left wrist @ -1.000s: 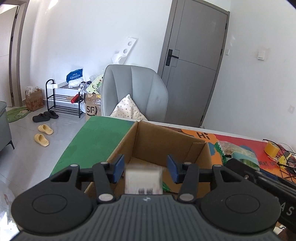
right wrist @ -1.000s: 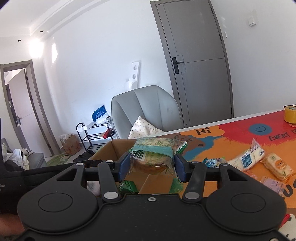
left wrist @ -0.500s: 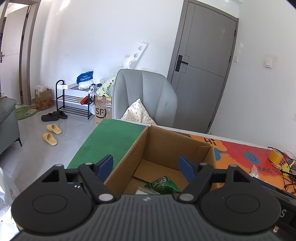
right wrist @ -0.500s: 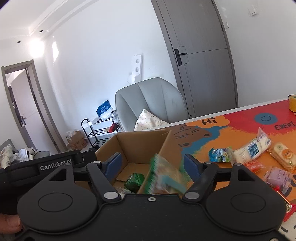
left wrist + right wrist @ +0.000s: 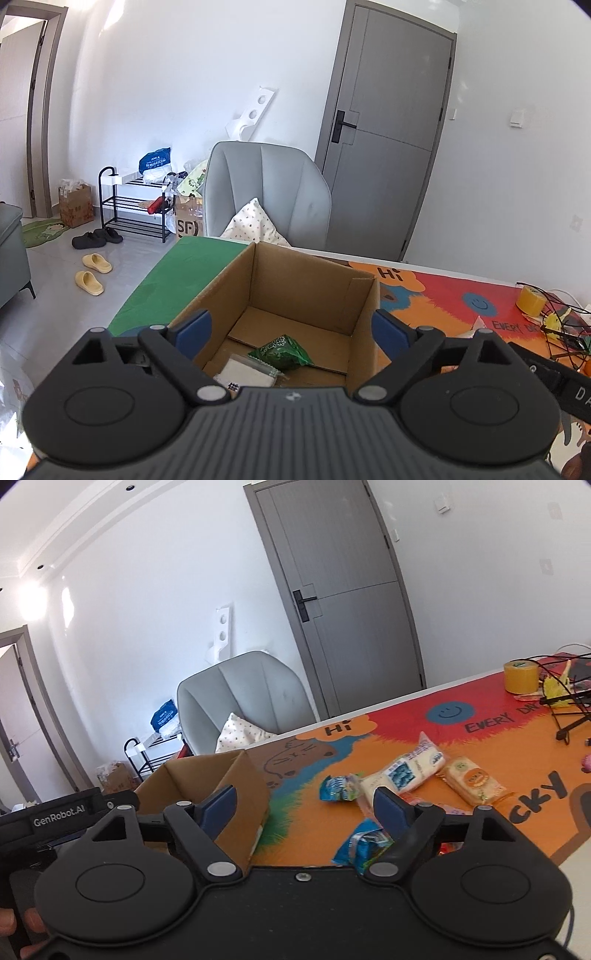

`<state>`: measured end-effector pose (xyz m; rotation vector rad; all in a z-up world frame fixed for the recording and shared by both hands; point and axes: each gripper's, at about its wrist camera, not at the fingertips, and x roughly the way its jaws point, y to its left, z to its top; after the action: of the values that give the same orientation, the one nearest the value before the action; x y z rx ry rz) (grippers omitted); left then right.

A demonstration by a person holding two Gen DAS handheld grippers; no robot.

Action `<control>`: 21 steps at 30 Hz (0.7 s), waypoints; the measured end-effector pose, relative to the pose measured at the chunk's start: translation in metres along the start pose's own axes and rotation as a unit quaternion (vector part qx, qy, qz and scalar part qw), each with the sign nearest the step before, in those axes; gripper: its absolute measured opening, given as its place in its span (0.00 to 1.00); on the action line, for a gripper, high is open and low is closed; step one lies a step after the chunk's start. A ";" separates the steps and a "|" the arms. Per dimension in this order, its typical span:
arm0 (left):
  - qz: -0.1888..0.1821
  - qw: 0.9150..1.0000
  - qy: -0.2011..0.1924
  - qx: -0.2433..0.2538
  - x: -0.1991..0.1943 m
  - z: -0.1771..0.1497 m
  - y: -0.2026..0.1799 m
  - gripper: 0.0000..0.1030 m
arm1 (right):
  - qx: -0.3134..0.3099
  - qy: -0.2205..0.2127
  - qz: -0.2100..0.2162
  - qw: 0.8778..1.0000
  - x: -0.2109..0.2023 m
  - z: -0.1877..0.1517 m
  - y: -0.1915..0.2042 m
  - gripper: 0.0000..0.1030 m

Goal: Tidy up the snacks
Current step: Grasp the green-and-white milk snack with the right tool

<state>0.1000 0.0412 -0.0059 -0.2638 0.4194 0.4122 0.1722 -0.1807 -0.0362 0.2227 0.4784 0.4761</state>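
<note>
An open cardboard box (image 5: 325,288) stands on the table, and my left gripper (image 5: 291,330) hovers over its near side with jaws opening and nothing between them. Inside lie a green snack packet (image 5: 282,350) and a white packet (image 5: 245,373). The right wrist view shows the box (image 5: 243,786) at the left, with my right gripper (image 5: 306,808) beside its right wall, jaws opening and empty. Loose snacks lie on the orange mat beyond: a small blue packet (image 5: 336,788), a long white-and-blue packet (image 5: 406,771), a yellow cake packet (image 5: 472,781) and a blue packet (image 5: 360,845) by the right finger.
A grey chair (image 5: 266,195) with a spotted cushion stands behind the table. A yellow tape roll (image 5: 521,675) and black cables (image 5: 565,709) sit at the far right. A person's fingers (image 5: 22,923) show at the lower left. A shoe rack (image 5: 133,206) and slippers are on the floor.
Both grippers opened and let go of their packets: the white one from the left and the green-topped one from the right dropped into the box. The right gripper swung right, away from the box.
</note>
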 end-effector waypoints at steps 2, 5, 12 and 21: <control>0.001 1.000 -0.001 0.002 -0.001 -0.002 -0.003 0.91 | 0.005 -0.001 -0.009 1.000 -0.002 -0.001 -0.009 0.79; -0.004 1.000 0.005 0.007 0.000 -0.007 -0.007 0.92 | 0.013 0.010 -0.018 1.000 0.003 -0.004 -0.018 0.79; 0.009 1.000 0.004 0.006 0.004 -0.010 0.005 0.92 | 0.004 0.055 -0.009 0.998 0.026 -0.022 -0.010 0.79; 0.038 0.999 0.016 -0.014 0.014 -0.014 0.041 0.92 | -0.036 0.113 -0.017 0.993 0.056 -0.047 0.013 0.87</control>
<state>0.0891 0.0778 -0.0310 -0.2832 0.4568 0.4901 0.1883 -0.1377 -0.0945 0.0905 0.6840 0.4866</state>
